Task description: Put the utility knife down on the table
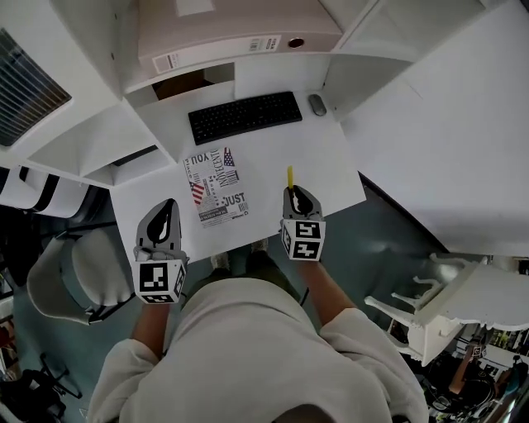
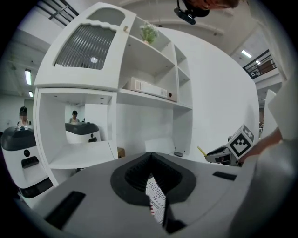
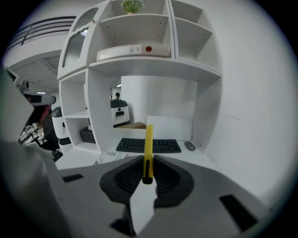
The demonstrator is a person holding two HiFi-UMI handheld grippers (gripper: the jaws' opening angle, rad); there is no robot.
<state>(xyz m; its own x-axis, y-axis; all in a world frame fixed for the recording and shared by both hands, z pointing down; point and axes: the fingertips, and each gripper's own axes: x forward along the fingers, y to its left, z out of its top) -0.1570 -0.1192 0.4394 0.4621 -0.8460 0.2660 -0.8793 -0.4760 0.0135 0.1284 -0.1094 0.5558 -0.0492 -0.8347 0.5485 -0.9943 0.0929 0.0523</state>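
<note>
a white worktop [image 1: 331, 157] sits inside a white shelf unit [image 1: 99, 144], over a dark teal floor [image 1: 376, 240]. a pale chair [image 1: 66, 277] stands off the worktop's left front corner. at the back of the worktop lie a black keyboard [image 1: 245, 116] and, just right of it, a grey mouse [image 1: 317, 104]. a white binder [image 1: 240, 37] lies on the shelf above them, and a small plant [image 3: 132, 5] stands on the top shelf.

a printed sheet [image 1: 216, 187] lies nearer the front, with flag-like pictures and the words "you" and "just" legible. the binder's label is too small to read.

both forearms, in pale sleeves, reach forward from the body, with the grippers pointing away and a little down. the left gripper [image 1: 168, 206] is over the front left of the worktop, left of the sheet. its jaws look pressed together at the tips, with nothing held. the right gripper [image 1: 293, 192] is at the front edge, right of the sheet, pinching the utility knife [image 1: 290, 177] by its dark end. the yellow body sticks straight out ahead, over the worktop. whether it touches the surface cannot be told.
</note>
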